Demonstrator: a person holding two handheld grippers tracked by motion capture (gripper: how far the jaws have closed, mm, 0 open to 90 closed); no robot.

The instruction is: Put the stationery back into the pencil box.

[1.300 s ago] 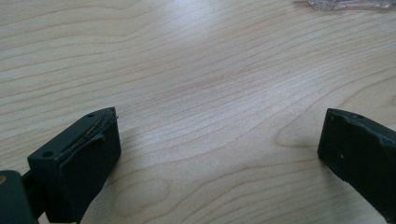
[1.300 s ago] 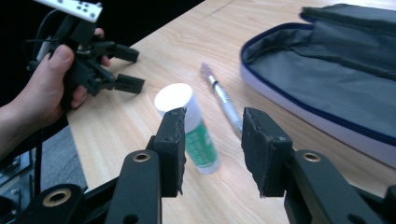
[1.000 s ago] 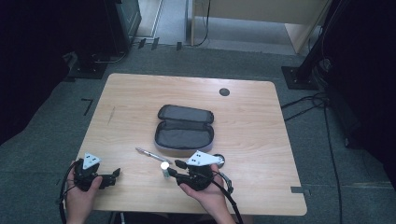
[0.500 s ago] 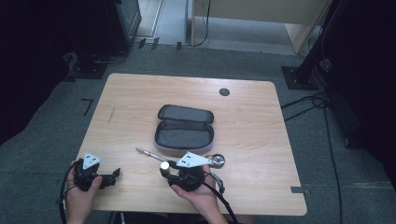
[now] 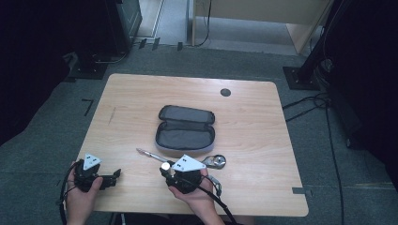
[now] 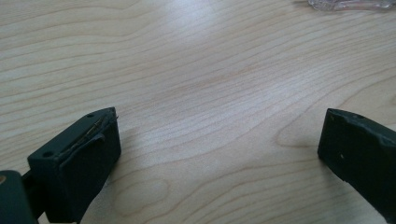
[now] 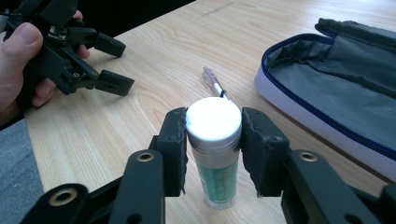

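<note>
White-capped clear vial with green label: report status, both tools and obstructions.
Right tool shut on white-capped clear vial with green label, upright. Left tool open, empty, over pale wooden table. Thin pen beyond vial; open grey zip case alongside.

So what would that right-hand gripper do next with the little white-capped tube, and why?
Probably lift the tube slightly and carry it toward the open pouch. The right gripper is shut on the tube just under its white cap, and the pouch lies unzipped and open close beside it. The left gripper sits open off to the side, holding nothing.
</note>
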